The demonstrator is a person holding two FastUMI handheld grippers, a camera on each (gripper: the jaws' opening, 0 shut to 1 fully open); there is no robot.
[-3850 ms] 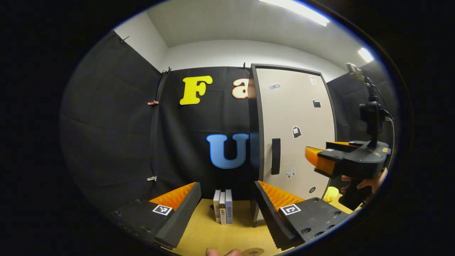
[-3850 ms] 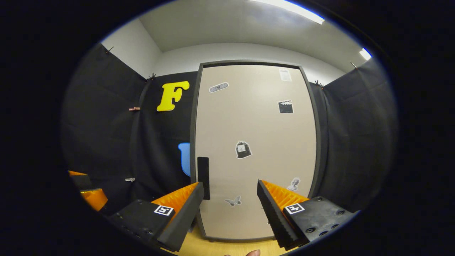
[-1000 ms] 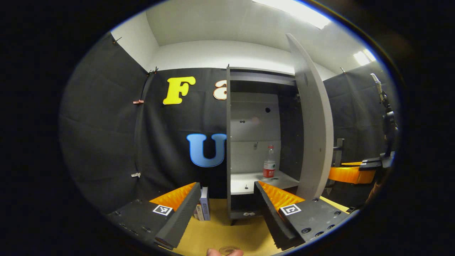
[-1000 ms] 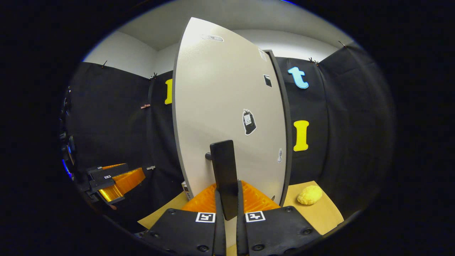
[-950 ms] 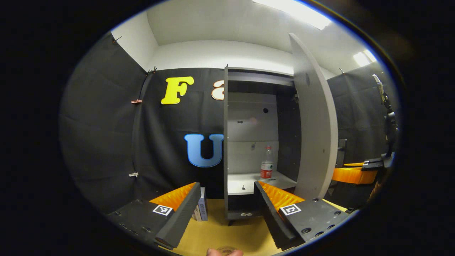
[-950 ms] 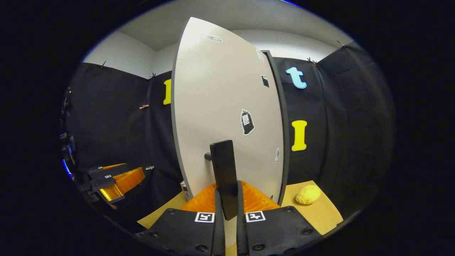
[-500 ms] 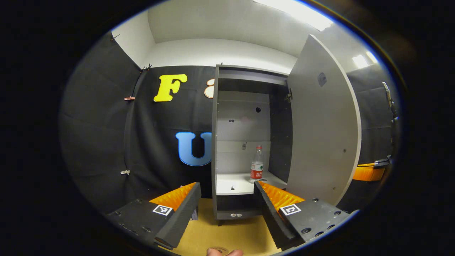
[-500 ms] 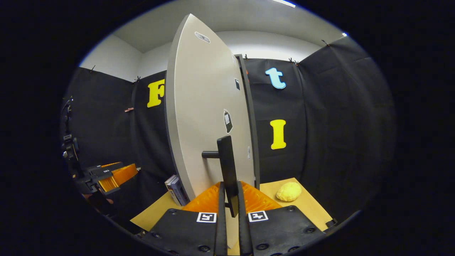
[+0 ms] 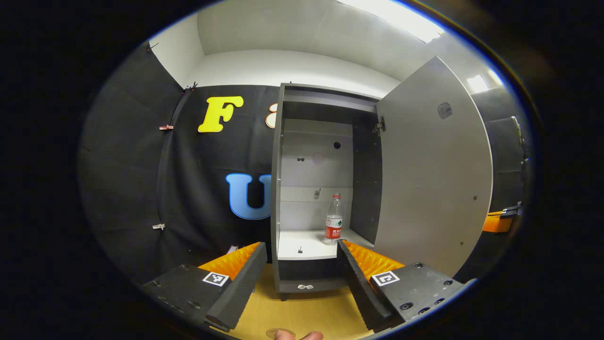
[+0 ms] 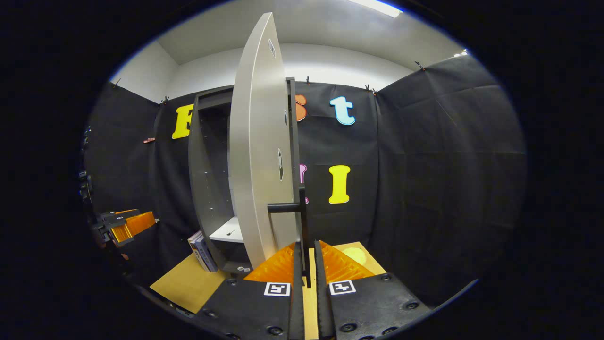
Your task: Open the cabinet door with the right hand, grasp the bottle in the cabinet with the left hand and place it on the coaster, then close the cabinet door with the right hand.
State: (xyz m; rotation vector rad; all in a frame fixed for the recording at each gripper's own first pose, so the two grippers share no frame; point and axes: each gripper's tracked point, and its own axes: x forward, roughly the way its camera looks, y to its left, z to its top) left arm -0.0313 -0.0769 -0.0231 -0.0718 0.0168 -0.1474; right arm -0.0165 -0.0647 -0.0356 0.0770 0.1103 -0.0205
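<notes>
The grey cabinet stands open, its pale door swung far out to the right. A clear bottle with a red label stands upright on the white shelf, toward its right side. My left gripper is open and empty, well short of the shelf, with the bottle just above its right finger. A round coaster peeks out at the bottom edge beside a fingertip. In the right gripper view, my right gripper is shut on the black door handle, and the door is nearly edge-on.
Several books stand on the yellow table left of the cabinet. A yellow lump lies right of the door. My left gripper shows far left. Black cloth walls close in all round.
The door went from closed to wide open, and over the last second it swung farther right with my right gripper holding the handle. The cabinet's inside and the bottle came into fuller view.
</notes>
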